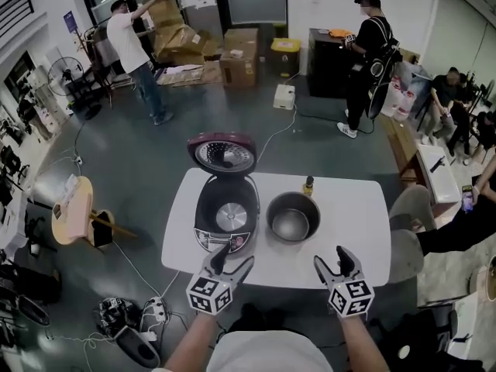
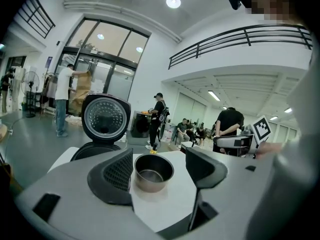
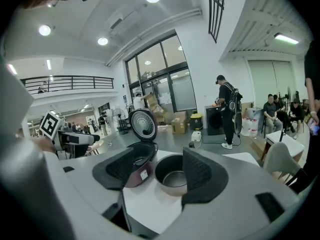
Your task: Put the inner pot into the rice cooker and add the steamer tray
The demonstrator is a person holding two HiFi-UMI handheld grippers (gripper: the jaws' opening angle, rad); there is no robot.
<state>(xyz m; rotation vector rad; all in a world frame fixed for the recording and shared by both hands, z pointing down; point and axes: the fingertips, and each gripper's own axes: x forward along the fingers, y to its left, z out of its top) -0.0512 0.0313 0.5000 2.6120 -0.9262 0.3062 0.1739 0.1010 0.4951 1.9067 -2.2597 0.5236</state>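
Your left gripper: 2 jaws spread, empty, just in front of the rice cooker, lid tipped up at the back. Pot stands upright on the table, mouth up, right beside the cooker. Right gripper: spread, empty.

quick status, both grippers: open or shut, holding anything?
Left gripper: open, holding nothing.
Right gripper: open, holding nothing; the inner pot is ahead of it, untouched.
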